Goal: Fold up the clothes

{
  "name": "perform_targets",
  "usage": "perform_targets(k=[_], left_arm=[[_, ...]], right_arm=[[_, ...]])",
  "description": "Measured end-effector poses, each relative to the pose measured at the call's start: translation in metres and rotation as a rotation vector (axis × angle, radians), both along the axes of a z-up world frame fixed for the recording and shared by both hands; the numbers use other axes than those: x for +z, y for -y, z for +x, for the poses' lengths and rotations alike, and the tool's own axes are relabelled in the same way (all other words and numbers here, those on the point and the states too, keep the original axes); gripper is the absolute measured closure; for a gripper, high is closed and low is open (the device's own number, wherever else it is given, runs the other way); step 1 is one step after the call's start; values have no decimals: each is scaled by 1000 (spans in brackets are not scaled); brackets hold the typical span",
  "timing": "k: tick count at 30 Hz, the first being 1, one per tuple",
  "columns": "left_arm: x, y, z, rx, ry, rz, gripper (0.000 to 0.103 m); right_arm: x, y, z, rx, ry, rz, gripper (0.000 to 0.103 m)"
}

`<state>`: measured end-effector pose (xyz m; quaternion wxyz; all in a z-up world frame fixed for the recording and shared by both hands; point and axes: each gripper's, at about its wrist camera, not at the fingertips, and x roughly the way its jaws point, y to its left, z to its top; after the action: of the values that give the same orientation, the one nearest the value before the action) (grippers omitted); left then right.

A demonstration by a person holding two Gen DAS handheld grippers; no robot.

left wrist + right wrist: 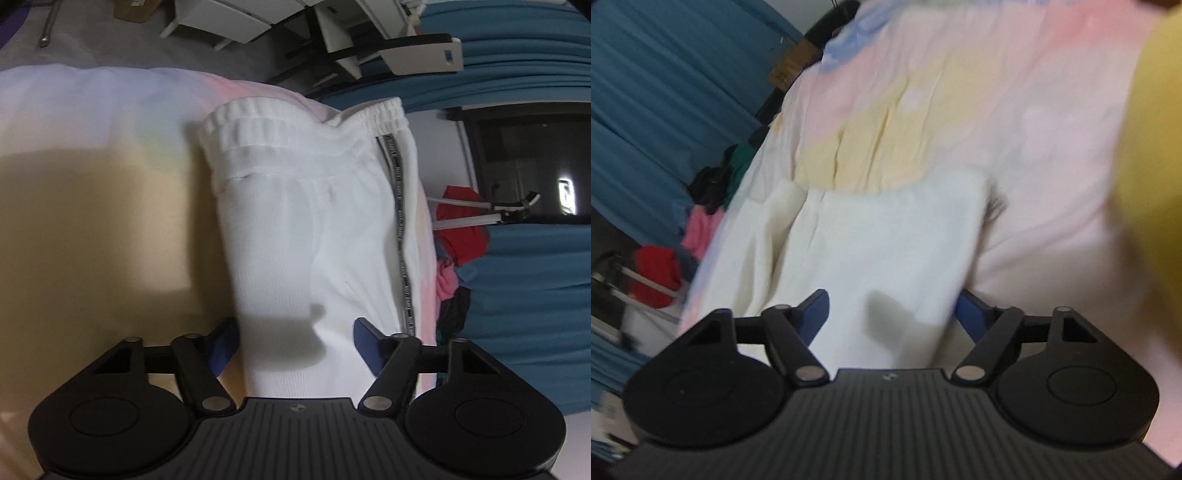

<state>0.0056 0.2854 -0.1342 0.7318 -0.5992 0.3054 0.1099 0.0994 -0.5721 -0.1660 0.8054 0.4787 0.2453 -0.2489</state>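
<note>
White trousers [303,221] lie on the pastel bed sheet [92,184], elastic waistband [295,118] at the far end and a black printed stripe [400,229] down the right side. My left gripper [293,345] hangs over the near end of the leg. Its blue pads [221,347] stand apart with the cloth between them, and no squeeze shows. In the blurred right wrist view the same white garment [886,240] lies flat. My right gripper [892,317] stands open over its near edge, with white cloth between the blue fingers [971,317].
Red [461,225] and pink [447,284] clothes are heaped beside the bed by a blue curtain [524,295]. White furniture [221,18] stands beyond the bed. A blurred yellow shape [1152,147] fills the right edge of the right wrist view. The sheet [1034,110] stretches far beyond the garment.
</note>
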Motion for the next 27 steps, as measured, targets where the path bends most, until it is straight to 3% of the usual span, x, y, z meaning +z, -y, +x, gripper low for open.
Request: perform_targets(k=[2, 4, 6, 12, 15, 19, 24, 27], left_arm=[[-4, 0, 5, 6, 6, -23, 59], [-8, -2, 4, 28, 8, -49, 70], [-9, -3, 3, 40, 21, -58, 83], [12, -1, -8, 50, 124, -10, 90], [30, -2, -20, 37, 217, 7, 91], [57, -1, -23, 13, 279, 85, 91], [95, -1, 16, -32, 283, 143, 91], [120, 3, 61, -41, 318, 229, 91]], right_arm=[[-8, 4, 8, -9, 11, 28, 33], [-14, 9, 15, -25, 3, 25, 50], [-14, 11, 16, -52, -20, 6, 89], [15, 10, -11, -76, 110, -68, 95], [42, 1, -20, -65, 162, -147, 95], [69, 0, -19, -41, 216, -177, 95], [101, 11, 29, 31, 218, -221, 95], [124, 5, 79, 80, 210, -273, 95]])
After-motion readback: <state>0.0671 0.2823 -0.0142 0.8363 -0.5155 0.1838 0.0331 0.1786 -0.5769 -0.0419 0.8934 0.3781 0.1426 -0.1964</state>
